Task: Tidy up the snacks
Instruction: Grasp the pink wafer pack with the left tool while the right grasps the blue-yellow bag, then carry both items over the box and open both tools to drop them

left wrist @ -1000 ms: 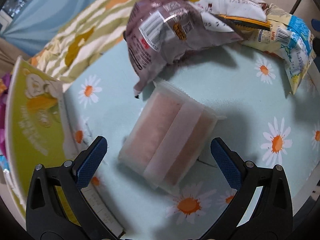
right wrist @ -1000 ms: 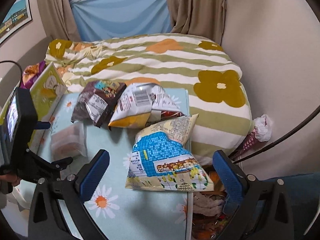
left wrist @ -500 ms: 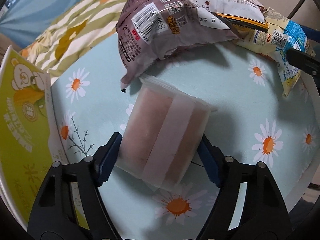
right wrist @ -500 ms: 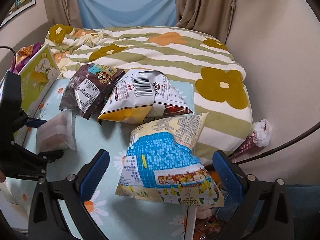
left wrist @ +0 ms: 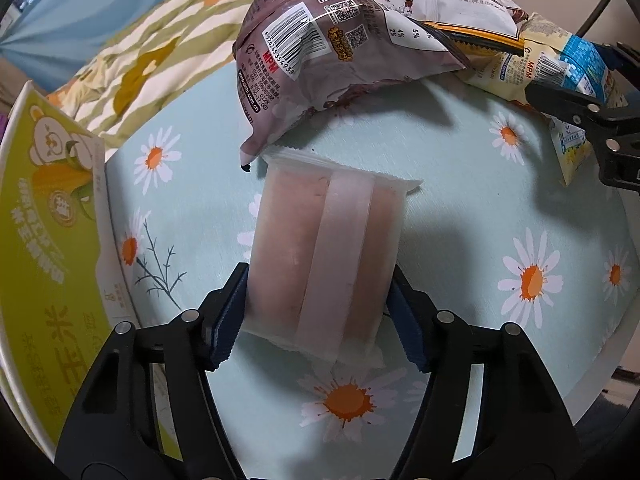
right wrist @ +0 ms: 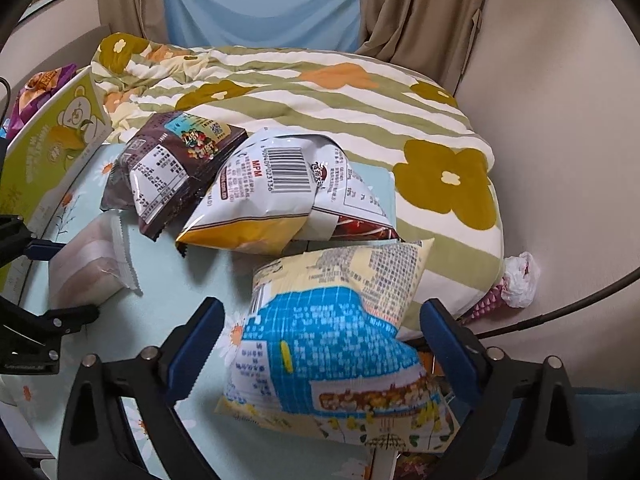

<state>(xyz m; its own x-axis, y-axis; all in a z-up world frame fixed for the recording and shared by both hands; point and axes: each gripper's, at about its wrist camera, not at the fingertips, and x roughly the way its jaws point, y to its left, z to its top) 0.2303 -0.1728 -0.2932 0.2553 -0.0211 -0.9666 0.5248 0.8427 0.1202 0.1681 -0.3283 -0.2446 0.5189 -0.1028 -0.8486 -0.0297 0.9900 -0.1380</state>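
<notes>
Snacks are lying scattered on a daisy-print table [left wrist: 460, 216]. A frosted pink packet [left wrist: 324, 256] is sitting near the table's left side, and the left gripper [left wrist: 320, 312] is pinching it, both blue pads pressing its sides. Just beyond it, a brown bag [left wrist: 320, 52] is overlapping a white and yellow bag [right wrist: 276, 200]. At the near right, a blue and yellow bag [right wrist: 340, 344] is resting between the spread fingers of the right gripper [right wrist: 320, 344], untouched. A green box [left wrist: 44, 216] is standing at the far left edge; its contents are not showing.
</notes>
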